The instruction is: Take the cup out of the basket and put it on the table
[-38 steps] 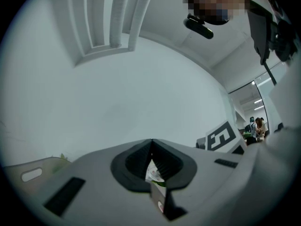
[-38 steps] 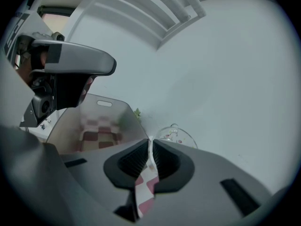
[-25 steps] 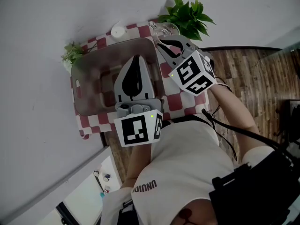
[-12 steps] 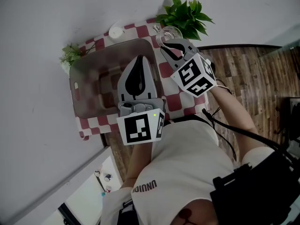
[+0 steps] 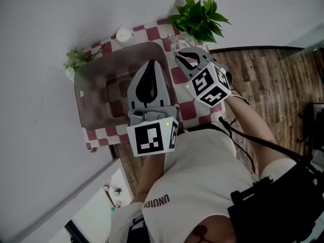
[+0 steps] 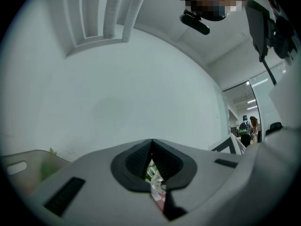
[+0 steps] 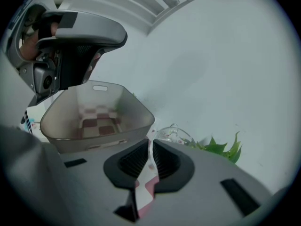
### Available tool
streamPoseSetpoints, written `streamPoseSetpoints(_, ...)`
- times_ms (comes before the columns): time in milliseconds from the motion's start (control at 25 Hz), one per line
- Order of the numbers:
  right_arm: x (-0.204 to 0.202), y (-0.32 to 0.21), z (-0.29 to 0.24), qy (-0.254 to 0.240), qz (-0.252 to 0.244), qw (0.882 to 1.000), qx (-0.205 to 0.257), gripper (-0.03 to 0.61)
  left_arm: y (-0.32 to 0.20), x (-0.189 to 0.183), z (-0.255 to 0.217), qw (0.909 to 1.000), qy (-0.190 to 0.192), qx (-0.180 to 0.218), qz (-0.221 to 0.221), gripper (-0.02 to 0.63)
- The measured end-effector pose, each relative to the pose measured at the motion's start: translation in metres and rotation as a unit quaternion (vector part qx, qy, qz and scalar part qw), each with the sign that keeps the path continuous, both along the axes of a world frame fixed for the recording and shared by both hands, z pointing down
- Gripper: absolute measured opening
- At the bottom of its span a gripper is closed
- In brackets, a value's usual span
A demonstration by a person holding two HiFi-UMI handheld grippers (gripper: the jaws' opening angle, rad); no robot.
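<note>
The clear glass cup (image 5: 181, 41) stands on the red-and-white checked cloth (image 5: 188, 110) beside the right wall of the basket (image 5: 83, 87), outside it. In the right gripper view the cup (image 7: 172, 133) shows just beyond the jaw tips. My right gripper (image 5: 178, 55) is shut with nothing in it, its tips a short way from the cup. The translucent grey basket (image 7: 137, 113) has only the checked cloth showing through its bottom. My left gripper (image 5: 150, 63) hovers over the basket's right half, shut and holding nothing.
A leafy green plant (image 5: 200, 15) stands right behind the cup. A smaller plant (image 5: 76, 58) and a white round lid-like thing (image 5: 123, 35) sit at the table's far edge by the wall. Wooden floor lies to the right of the table.
My right gripper has drawn back a little from the cup, which stays standing on the cloth by the plant. The left gripper has hardly moved.
</note>
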State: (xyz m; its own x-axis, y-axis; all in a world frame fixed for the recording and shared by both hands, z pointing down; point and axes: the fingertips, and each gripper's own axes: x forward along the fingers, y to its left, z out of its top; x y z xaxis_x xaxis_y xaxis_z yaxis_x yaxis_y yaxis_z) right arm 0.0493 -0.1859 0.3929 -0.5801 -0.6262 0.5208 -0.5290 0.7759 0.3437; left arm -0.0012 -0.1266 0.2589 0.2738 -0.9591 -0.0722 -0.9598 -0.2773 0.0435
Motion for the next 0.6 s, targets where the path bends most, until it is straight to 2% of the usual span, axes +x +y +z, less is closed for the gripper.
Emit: streamPoseSetpoints(600,0.005,0.008,0.033,0.025,0.002,0.999,-0.028,0.041,0.002,-0.004,0.003,1.0,0.001,-0.002,-0.004,0.012)
